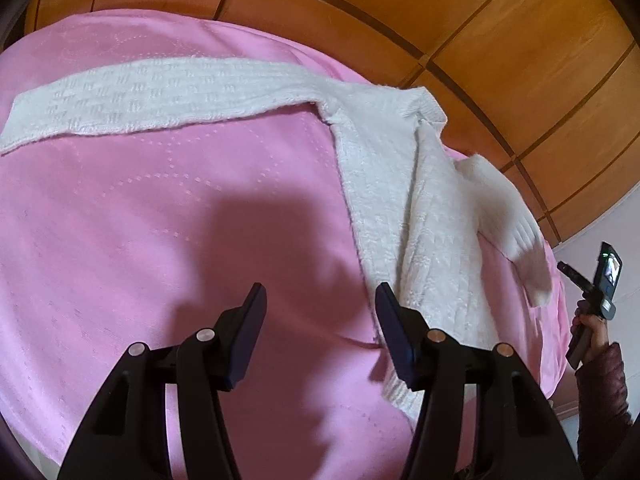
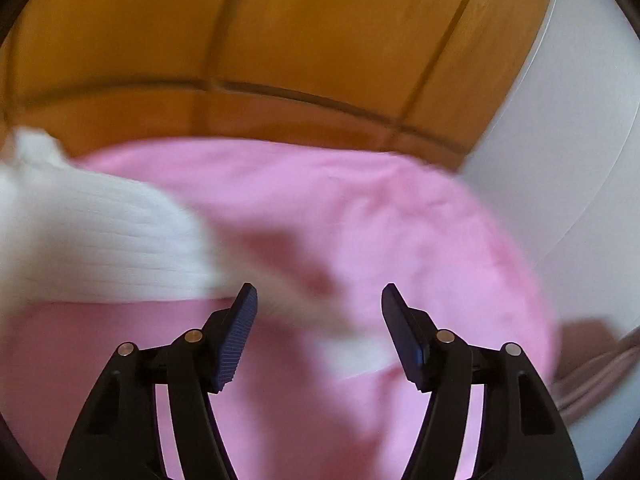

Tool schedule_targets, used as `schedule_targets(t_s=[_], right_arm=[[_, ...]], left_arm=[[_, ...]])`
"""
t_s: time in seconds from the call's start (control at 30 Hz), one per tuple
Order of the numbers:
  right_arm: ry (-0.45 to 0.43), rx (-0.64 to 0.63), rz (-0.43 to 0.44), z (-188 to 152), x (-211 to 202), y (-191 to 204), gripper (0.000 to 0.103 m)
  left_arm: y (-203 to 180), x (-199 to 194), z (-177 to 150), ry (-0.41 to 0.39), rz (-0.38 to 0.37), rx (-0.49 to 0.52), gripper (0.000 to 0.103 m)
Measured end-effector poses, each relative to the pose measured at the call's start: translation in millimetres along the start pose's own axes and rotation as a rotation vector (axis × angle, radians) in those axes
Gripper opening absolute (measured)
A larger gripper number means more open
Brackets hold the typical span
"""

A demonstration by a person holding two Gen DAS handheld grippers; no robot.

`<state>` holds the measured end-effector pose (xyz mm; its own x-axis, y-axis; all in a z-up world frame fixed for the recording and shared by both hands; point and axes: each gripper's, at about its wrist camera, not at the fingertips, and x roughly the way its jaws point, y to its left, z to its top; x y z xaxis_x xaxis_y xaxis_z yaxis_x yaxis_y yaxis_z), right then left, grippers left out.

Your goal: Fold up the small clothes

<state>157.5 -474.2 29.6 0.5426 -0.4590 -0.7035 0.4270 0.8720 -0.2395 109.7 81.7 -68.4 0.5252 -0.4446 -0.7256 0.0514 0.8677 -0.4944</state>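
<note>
A white knitted sweater (image 1: 392,184) lies on the pink bed cover (image 1: 160,248). One long sleeve (image 1: 160,96) stretches flat to the left, and the body runs down the right side. My left gripper (image 1: 322,292) is open over bare pink cover, its right fingertip at the sweater's edge, nothing between the fingers. The other sleeve (image 1: 516,224) is blurred at the bed's right side. In the right wrist view its ribbed cuff (image 2: 100,232) shows at the left, with a white smear trailing between the fingers. My right gripper (image 2: 318,292) is open and its pads are not pressing on the cloth.
Orange wooden panelling (image 1: 420,16) rises behind the bed. A white wall (image 2: 568,152) stands to the right. A person's hand (image 1: 596,332) in a dark padded sleeve holds the right gripper's handle off the bed's right edge. Brownish cloth (image 2: 592,360) lies low at the right.
</note>
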Motion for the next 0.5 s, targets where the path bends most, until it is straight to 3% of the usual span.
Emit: schedule_targets(t_s=[0.07, 0.17, 0.27, 0.3, 0.4, 0.47, 0.5], right_arm=[[0.045, 0.048, 0.239, -16, -16, 20, 0.064], [0.172, 0.025, 0.710, -56, -50, 84, 0.064], [0.299, -0.012, 0.974, -96, -70, 147, 0.058], [0.378, -0.021, 1.061, -113, -74, 174, 0.058], [0.502, -0.062, 1.142, -147, -81, 231, 0.058], [0.509, -0.067, 1.149, -153, -80, 250, 0.037], [0.500, -0.065, 1.151, -152, -82, 253, 0.011]], left_arm=[[5, 1, 1, 0.008, -0.008, -0.011, 0.056], [10, 8, 2, 0.023, -0.012, -0.043, 0.055], [9, 8, 0, 0.021, -0.021, -0.060, 0.055], [9, 7, 0, 0.017, -0.021, -0.056, 0.055], [10, 2, -3, 0.013, -0.021, -0.059, 0.055], [14, -1, -4, 0.015, -0.023, -0.071, 0.055], [15, -2, -5, 0.014, -0.023, -0.074, 0.055]])
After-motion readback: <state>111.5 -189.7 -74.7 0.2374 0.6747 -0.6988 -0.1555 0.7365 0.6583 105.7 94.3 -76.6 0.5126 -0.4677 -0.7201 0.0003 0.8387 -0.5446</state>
